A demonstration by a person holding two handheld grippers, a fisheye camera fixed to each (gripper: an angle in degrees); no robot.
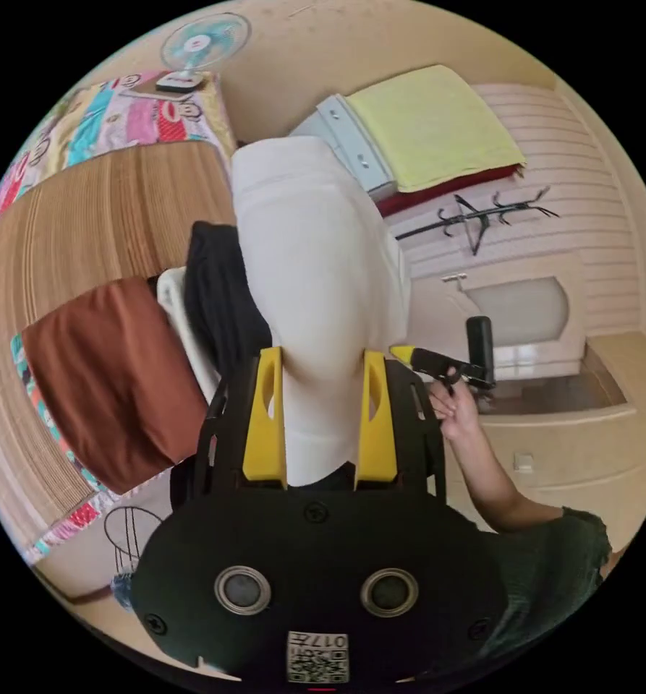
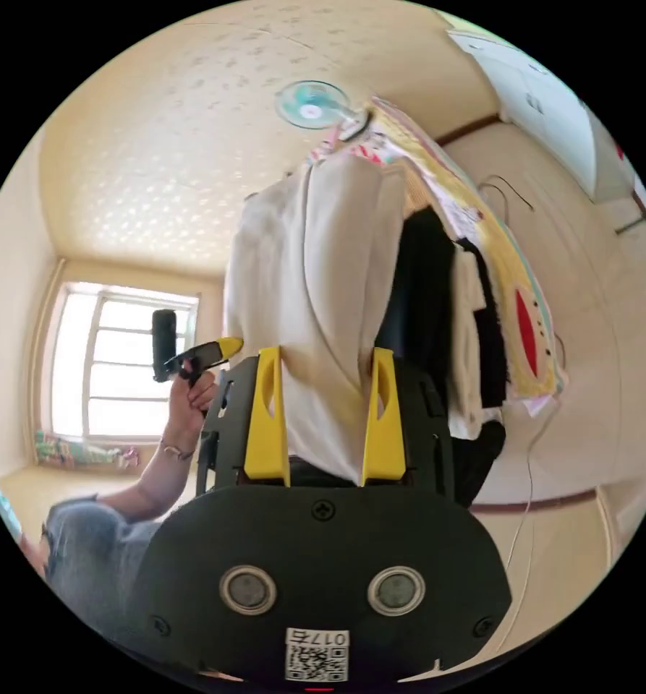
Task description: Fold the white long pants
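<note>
White cloth runs up the centre of both views: the white long pants (image 1: 315,267), with a bunched end set between the yellow jaws of the left gripper (image 1: 321,419), which is clenched on it. In the left gripper view their long axis runs from the jaws at lower centre toward the upper centre of the frame, where the cloth broadens and ends near a grey cabinet (image 1: 348,141). A dark garment (image 1: 218,303) lies just left of the pants, touching them, and further left a rust-brown cloth (image 1: 109,376) rests on a woven mat (image 1: 84,217). At upper left sits a patterned blanket (image 1: 120,116) with a small fan (image 1: 203,43) above it. A yellow-green towel (image 1: 435,123) lies at upper right, and a black coat rack (image 1: 482,213) shows below it against a ribbed wall. At centre right a hand (image 1: 456,412) holds the right gripper (image 1: 409,354), its yellow tip touching the right edge of the pants. In the right gripper view the right gripper (image 2: 326,423) is clamped on the folded pants (image 2: 315,289), which stretch from its jaws toward the upper centre of the frame, where the fan (image 2: 312,105) shows. Dark and pale clothes (image 2: 438,311) crowd the pants' right side, against the blanket's (image 2: 503,289) edge. At centre left a hand (image 2: 196,394) holds the left gripper (image 2: 221,348) by the pants' left edge, before a bright window (image 2: 120,361).
</note>
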